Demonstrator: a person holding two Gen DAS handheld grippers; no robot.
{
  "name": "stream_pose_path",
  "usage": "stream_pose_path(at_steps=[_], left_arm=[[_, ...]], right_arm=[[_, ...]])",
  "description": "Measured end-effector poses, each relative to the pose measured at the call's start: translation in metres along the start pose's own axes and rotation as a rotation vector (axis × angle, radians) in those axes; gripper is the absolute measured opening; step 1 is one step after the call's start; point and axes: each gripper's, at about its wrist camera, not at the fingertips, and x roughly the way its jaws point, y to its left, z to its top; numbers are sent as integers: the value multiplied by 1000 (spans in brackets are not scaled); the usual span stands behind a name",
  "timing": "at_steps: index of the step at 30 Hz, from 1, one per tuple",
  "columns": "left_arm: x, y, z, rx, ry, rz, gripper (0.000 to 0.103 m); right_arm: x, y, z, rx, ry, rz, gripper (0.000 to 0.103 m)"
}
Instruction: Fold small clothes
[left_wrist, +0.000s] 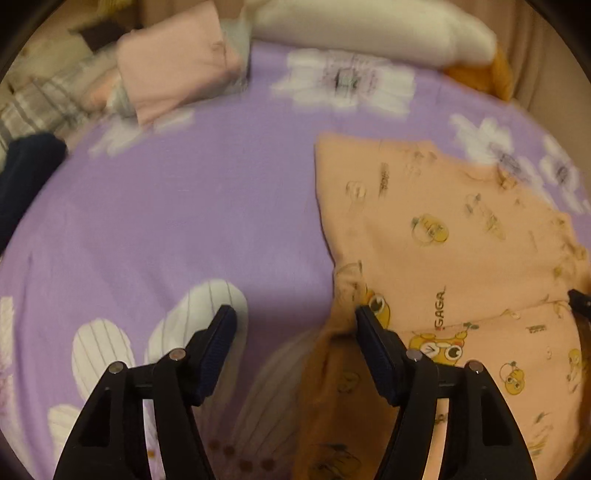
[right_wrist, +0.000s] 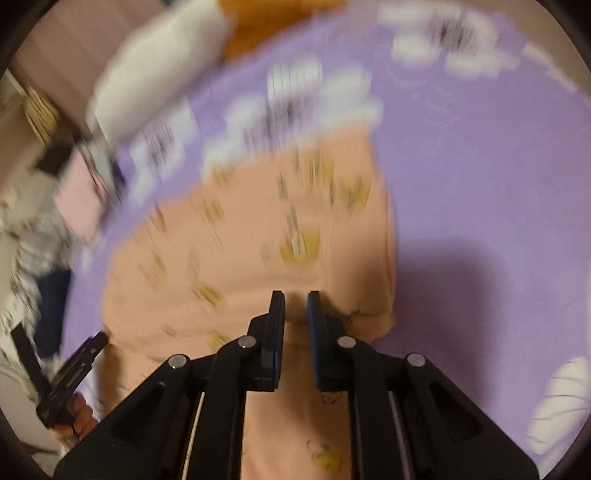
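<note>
A small peach garment with yellow cartoon prints (left_wrist: 443, 258) lies on the purple flowered bedsheet (left_wrist: 184, 206). My left gripper (left_wrist: 295, 317) is open, its right finger at the garment's left edge, where a fold hangs down. In the blurred right wrist view the same garment (right_wrist: 240, 266) fills the middle. My right gripper (right_wrist: 296, 299) stands over its near part with the fingers close together and a narrow gap between them; whether cloth is pinched is unclear. The left gripper (right_wrist: 74, 376) shows at the lower left in a hand.
A folded pink garment (left_wrist: 173, 62) lies at the far left of the bed, beside striped clothes (left_wrist: 44, 103) and a dark blue item (left_wrist: 26, 173). A white pillow (left_wrist: 369, 29) and an orange cloth (left_wrist: 480, 74) lie at the far edge.
</note>
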Motion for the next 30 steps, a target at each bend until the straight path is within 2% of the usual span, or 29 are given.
stream_pose_path(at_steps=[1, 3, 4, 5, 6, 8, 10, 11, 12, 13, 15, 16, 17, 19, 21, 24, 25, 26, 27, 29, 30], left_arm=[[-3, 3, -1, 6, 39, 3, 69], [-15, 16, -4, -30, 67, 26, 68], [-26, 25, -6, -70, 59, 21, 68], [-36, 33, -8, -114, 46, 4, 68], [-52, 44, -10, -173, 25, -35, 68], [-81, 66, -17, -272, -28, -175, 69], [-99, 86, -35, -382, -38, -307, 72], [-101, 92, -44, -420, -29, -351, 74], [-100, 97, -55, -455, -11, -401, 75], [-96, 104, -71, -504, 21, -462, 75], [-91, 107, -96, -589, 102, -509, 78], [-92, 107, -108, -614, 118, -525, 85], [-95, 108, -117, -626, 117, -540, 92], [-109, 108, -145, -641, 73, -570, 96], [-130, 107, -167, -612, 20, -601, 102], [-151, 105, -193, -616, -3, -673, 102], [-154, 102, -201, -637, 7, -715, 102], [-155, 98, -204, -647, 38, -744, 102], [-152, 88, -206, -646, 81, -803, 102], [-141, 69, -210, -641, 167, -984, 102], [-135, 61, -212, -644, 206, -1044, 102]], right_arm=[[-6, -4, -5, -2, -12, 27, 4], [-23, -17, -16, 50, 38, 50, 3], [-37, -23, -20, 86, 36, 58, 5], [-53, -27, -23, 113, 12, 71, 14], [-74, -31, -28, 134, -39, 82, 14], [-117, -35, -45, 141, -148, 107, 19], [-149, -41, -69, 140, -211, 103, 35], [-157, -46, -82, 155, -224, 96, 46], [-159, -50, -93, 180, -228, 98, 54], [-159, -59, -106, 223, -220, 113, 54], [-152, -77, -126, 299, -170, 152, 55], [-150, -81, -136, 321, -155, 163, 56], [-149, -86, -147, 343, -144, 165, 62], [-153, -90, -163, 346, -134, 192, 64], [-167, -88, -178, 325, -148, 225, 68], [-177, -98, -208, 406, -177, 308, 76], [-178, -101, -218, 440, -182, 341, 76], [-180, -102, -232, 471, -198, 385, 76], [-181, -98, -239, 484, -202, 398, 76], [-180, -83, -248, 492, -170, 410, 76], [-179, -75, -249, 485, -153, 429, 78]])
